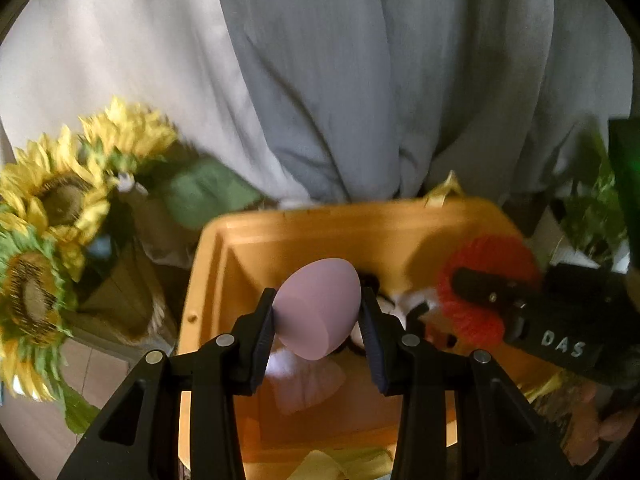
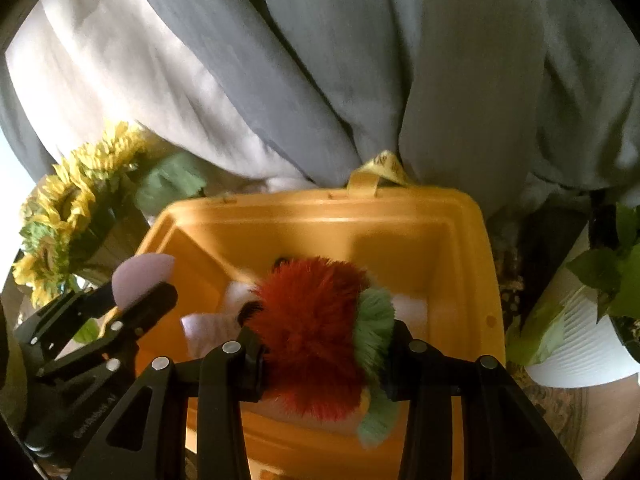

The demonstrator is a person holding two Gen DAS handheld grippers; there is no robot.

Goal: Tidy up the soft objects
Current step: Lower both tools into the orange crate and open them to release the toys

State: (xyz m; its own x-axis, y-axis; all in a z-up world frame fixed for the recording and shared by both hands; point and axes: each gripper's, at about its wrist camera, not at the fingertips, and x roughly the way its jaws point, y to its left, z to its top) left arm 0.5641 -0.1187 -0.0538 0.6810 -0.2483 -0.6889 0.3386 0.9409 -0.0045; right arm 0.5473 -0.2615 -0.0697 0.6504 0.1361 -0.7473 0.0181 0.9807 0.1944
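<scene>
Your left gripper (image 1: 318,312) has its fingers clamped on the pink egg-shaped sponge (image 1: 316,308), holding it above the orange bin (image 1: 320,232), toward the bin's 9 o'clock side. Your right gripper (image 2: 324,344) has its fingers clamped on the red and green fluffy toy (image 2: 312,332), held over the bin's middle. White and pale pink soft pieces (image 1: 308,380) lie on the bin floor below. Sunflowers (image 1: 48,208) stand at 9 o'clock of the bin, grey curtains (image 1: 360,80) hang at 12 o'clock, and a white plant pot (image 2: 580,340) sits at 3 o'clock.

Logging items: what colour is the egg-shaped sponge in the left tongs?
Pale lilac-pink sponge, clearest in the left wrist view.
</scene>
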